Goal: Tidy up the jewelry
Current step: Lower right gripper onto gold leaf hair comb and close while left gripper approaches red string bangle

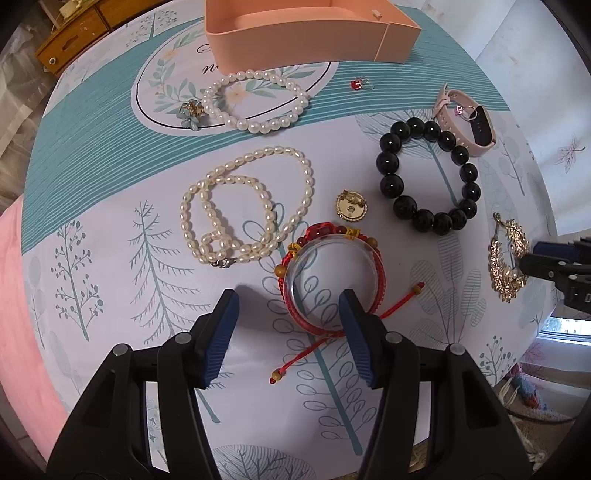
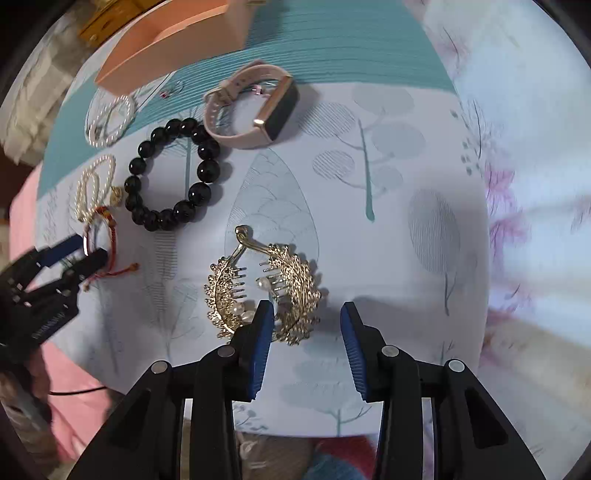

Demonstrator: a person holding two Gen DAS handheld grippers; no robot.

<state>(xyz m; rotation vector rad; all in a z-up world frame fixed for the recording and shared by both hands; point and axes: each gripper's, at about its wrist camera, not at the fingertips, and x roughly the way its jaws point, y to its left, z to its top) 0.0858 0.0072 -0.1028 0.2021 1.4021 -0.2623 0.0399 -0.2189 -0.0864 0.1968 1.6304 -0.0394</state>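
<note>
Left claw [image 1: 288, 306] open above counter [image 1: 110, 206], nothing gripped; red cord bracelet [image 1: 332, 280] around clear ring, near edge beside one pad. Right claw [image 2: 306, 317] part-open, nothing gripped; gold hair clip [image 2: 262, 291] straddled, one half between pads.

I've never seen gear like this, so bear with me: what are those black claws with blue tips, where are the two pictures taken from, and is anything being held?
They are hand-held grippers, one in each of a person's hands, each with a camera looking along its fingers. One picture comes from the left gripper, one from the right gripper. On the tablecloth lie pearl strands, a black bead bracelet, a pink watch, a pink box. The left jaws straddle the rim of a red bracelet; the right stand open around part of a gold hair clip. Nothing is gripped yet.
</note>
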